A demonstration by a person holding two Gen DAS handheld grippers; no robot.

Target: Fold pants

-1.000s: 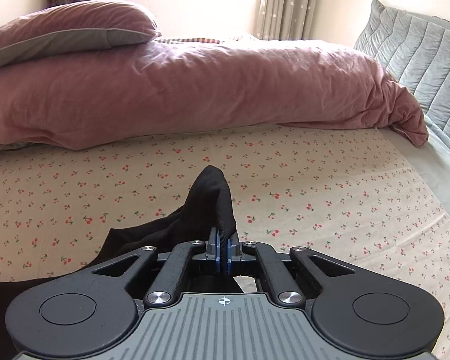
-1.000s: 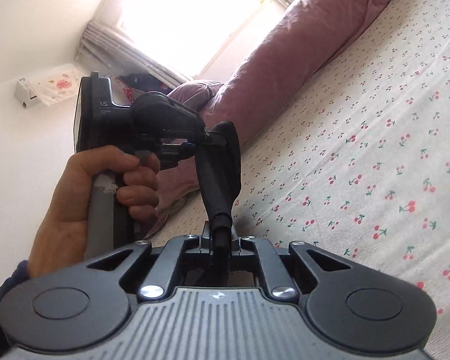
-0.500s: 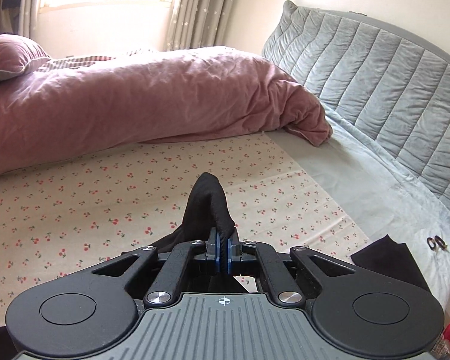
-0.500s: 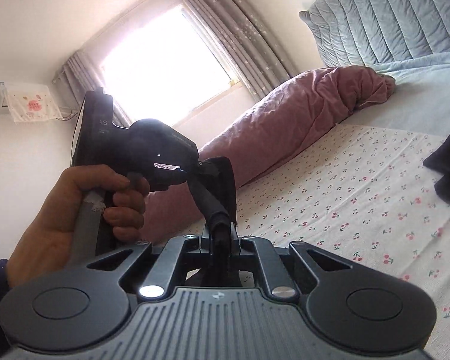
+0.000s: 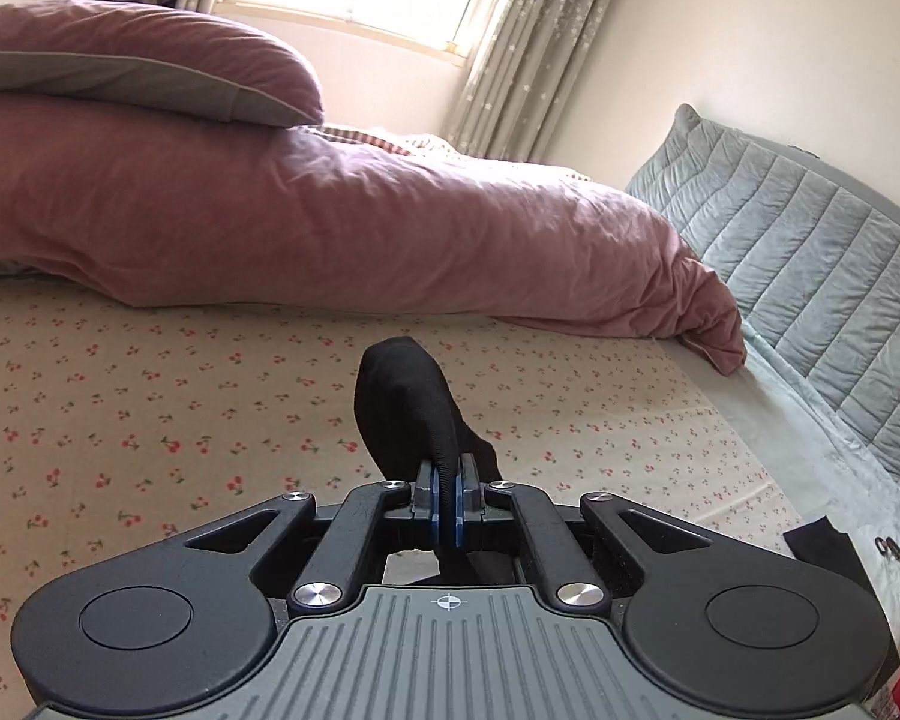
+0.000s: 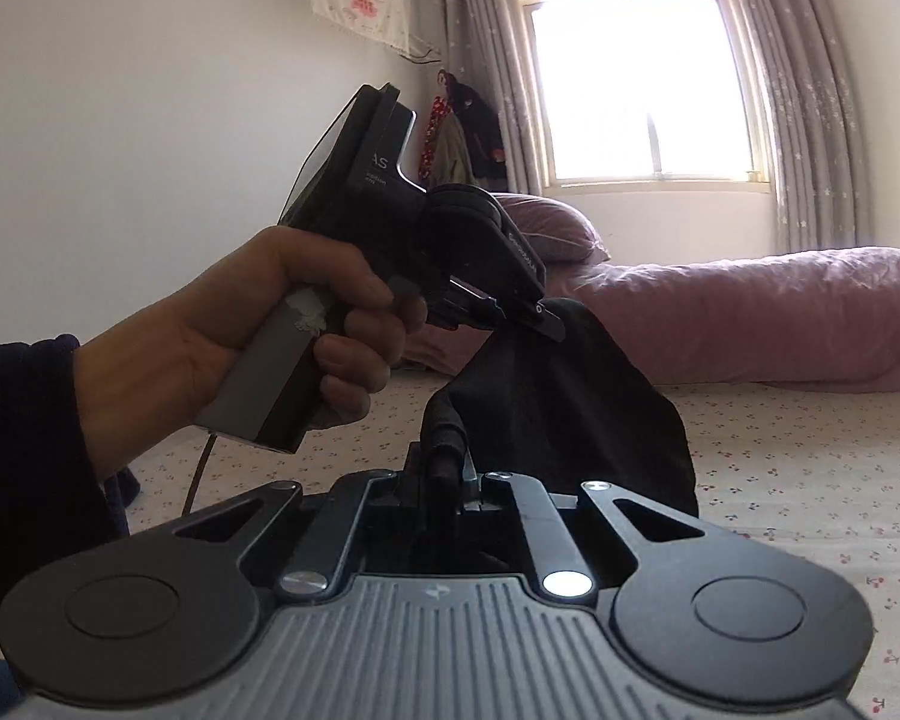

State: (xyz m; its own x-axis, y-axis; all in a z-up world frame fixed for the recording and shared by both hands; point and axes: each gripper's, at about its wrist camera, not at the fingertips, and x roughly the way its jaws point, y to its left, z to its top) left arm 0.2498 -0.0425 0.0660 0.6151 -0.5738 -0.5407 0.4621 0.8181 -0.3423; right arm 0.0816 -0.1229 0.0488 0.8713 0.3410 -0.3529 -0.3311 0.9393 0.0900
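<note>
Change: both views are swinging; the pants (image 6: 570, 414) are riding lifted, off the bedsheet (image 5: 150, 420).
Left gripper (image 5: 447, 501): pinching cloth at 12 o'clock.
Right gripper (image 6: 444, 474): pinching the pants too.
Meaning: probably carrying the fold over.

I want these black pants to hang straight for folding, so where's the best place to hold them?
Grip the black pants along their thick top edge, coming from above. Both hand-held grippers already pinch that edge: left, right. The cloth drapes below between them.

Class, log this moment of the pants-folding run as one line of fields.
stage: lifting | left tongs: shut on black pants | right tongs: shut on black pants | pants: raised over cherry-print sheet
</note>
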